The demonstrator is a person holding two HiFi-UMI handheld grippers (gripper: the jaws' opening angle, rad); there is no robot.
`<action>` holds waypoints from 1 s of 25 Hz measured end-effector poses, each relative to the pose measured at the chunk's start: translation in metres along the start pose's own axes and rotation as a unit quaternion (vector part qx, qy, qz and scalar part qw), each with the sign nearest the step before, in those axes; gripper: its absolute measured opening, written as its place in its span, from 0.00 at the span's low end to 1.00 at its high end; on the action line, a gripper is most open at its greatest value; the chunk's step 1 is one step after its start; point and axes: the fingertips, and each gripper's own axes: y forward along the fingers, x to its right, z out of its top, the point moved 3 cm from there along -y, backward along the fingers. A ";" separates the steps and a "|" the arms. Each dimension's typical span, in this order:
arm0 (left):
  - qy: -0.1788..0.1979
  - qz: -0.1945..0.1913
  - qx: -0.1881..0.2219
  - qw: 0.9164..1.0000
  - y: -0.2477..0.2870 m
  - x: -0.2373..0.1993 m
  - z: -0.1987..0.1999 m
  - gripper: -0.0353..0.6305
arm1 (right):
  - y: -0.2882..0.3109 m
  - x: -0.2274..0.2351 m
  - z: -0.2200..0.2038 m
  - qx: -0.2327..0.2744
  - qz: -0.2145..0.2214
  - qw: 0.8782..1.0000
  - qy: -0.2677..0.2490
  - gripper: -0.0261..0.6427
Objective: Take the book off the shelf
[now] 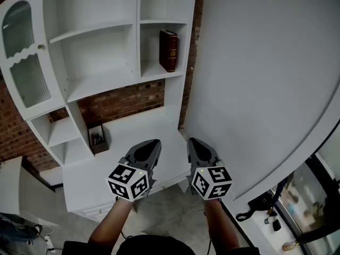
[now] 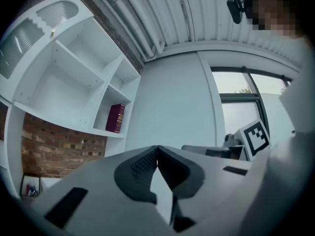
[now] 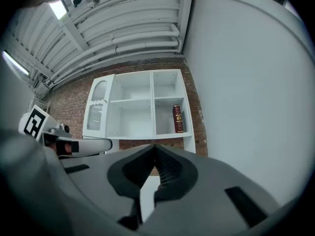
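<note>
Maroon book (image 1: 168, 50), upright on white shelf (image 1: 159, 73), well ahead of left claw (image 1: 154, 142) and right claw (image 1: 192, 141), both closed tight, empty; hazard: arriving unopened, they could topple it.

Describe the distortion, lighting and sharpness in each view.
Head view: evenly lit and sharp; the wide lens bows the white wall and tilts the shelf unit. Left gripper view: strong fisheye with dark corners, a cool cast, the window washed out, the left gripper soft close up. Right gripper view: same fisheye; a ceiling lamp glares, yet the book stays crisp.
</note>
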 end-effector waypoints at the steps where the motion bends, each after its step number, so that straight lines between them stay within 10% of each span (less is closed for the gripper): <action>1: -0.002 0.000 -0.001 1.000 -0.002 0.000 0.000 0.08 | -0.001 -0.001 0.000 -0.003 -0.001 1.000 0.000 0.07; 25: -0.035 0.016 0.005 0.999 -0.013 0.016 -0.014 0.08 | -0.025 0.008 -0.020 -0.017 0.006 1.000 0.026 0.07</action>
